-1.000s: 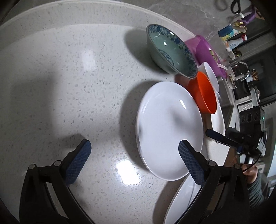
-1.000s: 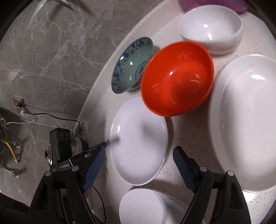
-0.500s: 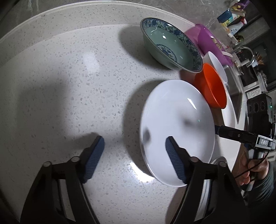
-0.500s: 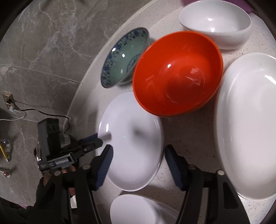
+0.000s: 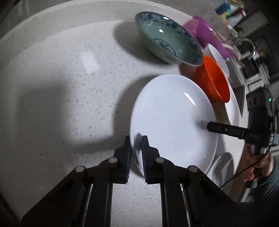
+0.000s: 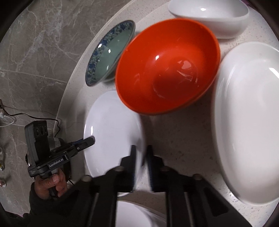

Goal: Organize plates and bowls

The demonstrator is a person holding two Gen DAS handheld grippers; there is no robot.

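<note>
Plate (image 5: pixel 172 118) rim pinched by both hand-held grippers (left (image 5: pixel 136 145), right (image 6: pixel 140 155)); holds nothing.

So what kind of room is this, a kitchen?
Probably a home kitchen: plates and bowls sit on a speckled stone countertop, a faucet rises at its far end, and bottles stand behind it.

Readable text: "GenRobot.AI" in white on the black side of the left claw (image 6: pixel 90 140), seen from the right wrist view. "DAS" in pale letters on the black arm of the right claw (image 5: pixel 210 126), seen from the left wrist view. Packets at far top right too blurred to read.
</note>
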